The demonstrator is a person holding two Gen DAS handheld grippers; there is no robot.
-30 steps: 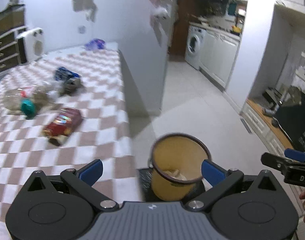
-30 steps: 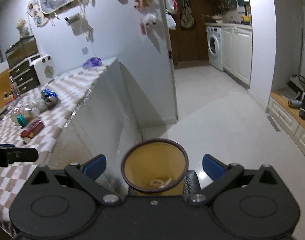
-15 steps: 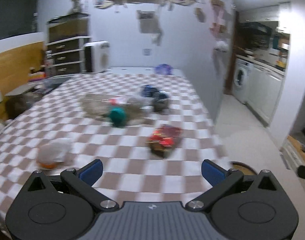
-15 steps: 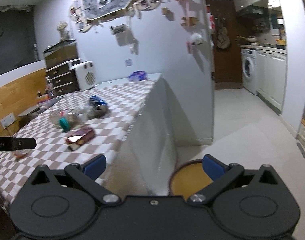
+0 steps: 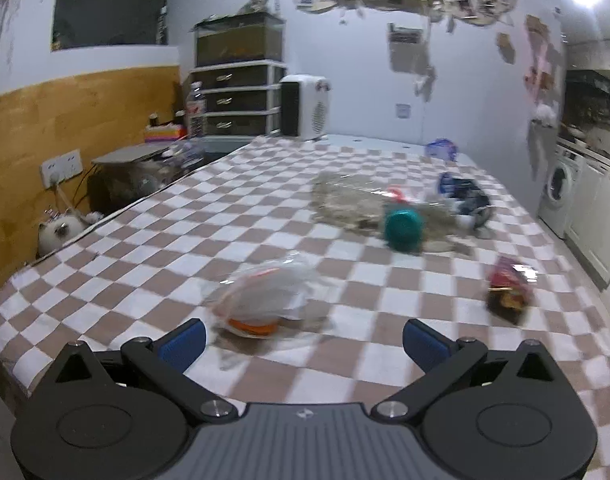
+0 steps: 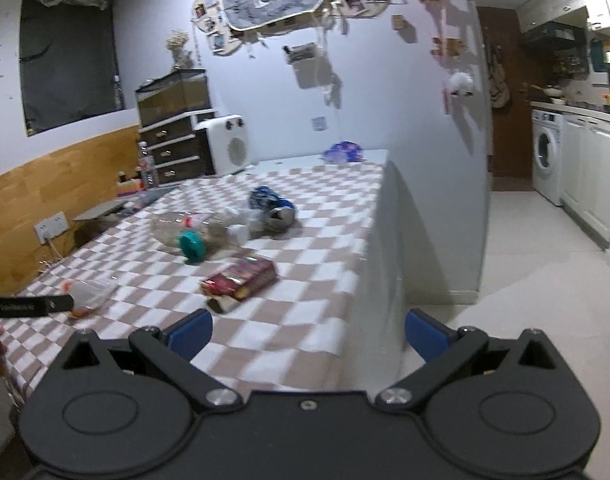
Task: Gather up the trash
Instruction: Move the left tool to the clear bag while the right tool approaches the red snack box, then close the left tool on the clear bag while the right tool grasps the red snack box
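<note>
Checked bench [image 5: 153, 248], large, covered with a brown and white cloth, against a white wall. On it, well apart from the near edge, a flat clear bag [image 5: 345, 200] with a teal cap [image 5: 403, 232] just in front, touching or overlapping; hard to tell which. Beside these, to the right, a blue wrapper [image 5: 463, 194], blurred. Nearer the right edge, a red packet [image 5: 509, 284], lying alone. Closest to the left hand-held gripper [image 5: 303, 338], a crumpled clear bag with orange inside [image 5: 265, 300], resting on the cloth just ahead of the fingertips, between them in the view but not touched. Left hand-held gripper wide apart, holding nothing. Right hand-held gripper [image 6: 309, 330] also spread wide and empty, hovering over the right side of the bench, with the red packet [image 6: 241, 278] just ahead of its left finger. At the far end, a small purple item [image 6: 343, 151], too small to identify.
</note>
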